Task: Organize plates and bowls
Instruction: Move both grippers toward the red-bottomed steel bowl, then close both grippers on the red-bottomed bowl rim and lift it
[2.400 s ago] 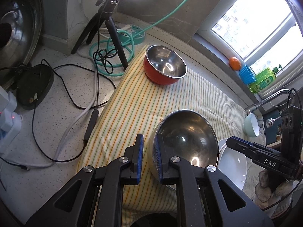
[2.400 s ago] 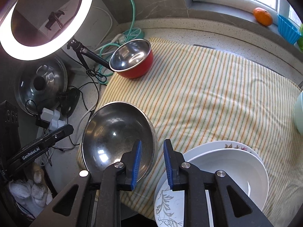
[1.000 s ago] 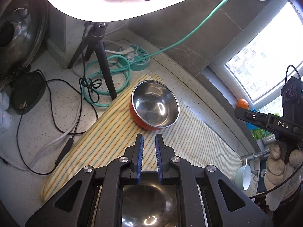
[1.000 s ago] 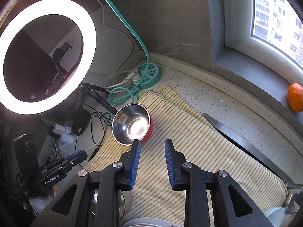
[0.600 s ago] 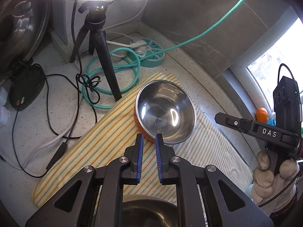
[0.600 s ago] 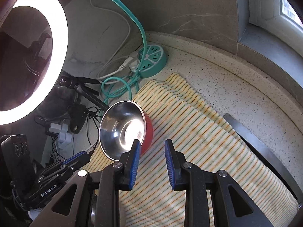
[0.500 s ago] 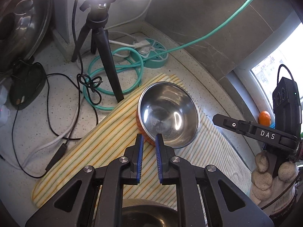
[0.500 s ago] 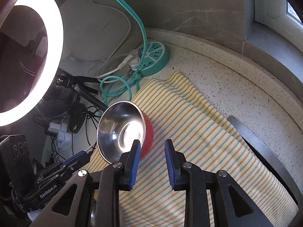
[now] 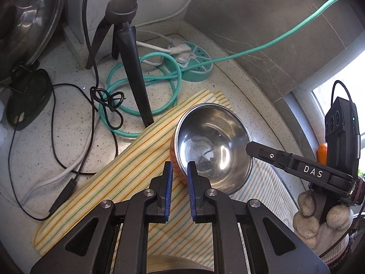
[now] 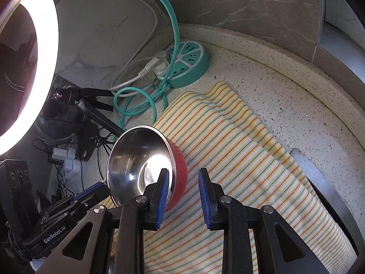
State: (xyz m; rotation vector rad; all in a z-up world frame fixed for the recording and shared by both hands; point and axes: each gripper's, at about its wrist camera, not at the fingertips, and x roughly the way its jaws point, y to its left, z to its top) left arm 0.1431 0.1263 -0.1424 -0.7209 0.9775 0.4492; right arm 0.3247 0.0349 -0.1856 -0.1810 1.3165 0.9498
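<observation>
Red bowl (image 9: 212, 153) sat at the far corner of the striped cloth (image 9: 127, 173), and both tools had just come down close to it, so it seemed next to be moved. Left gripper (image 9: 179, 178) was pinched shut on nothing at its rim, and right gripper (image 10: 183, 182) was a bit open and empty. A tripod leg (image 9: 134, 68) and green cable (image 9: 146, 105) lay close by and could get bumped.

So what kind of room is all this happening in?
Probably a home kitchen counter: a speckled stone worktop by a window, a metal bowl on a striped cloth, and a pot lid leaning nearby.
</observation>
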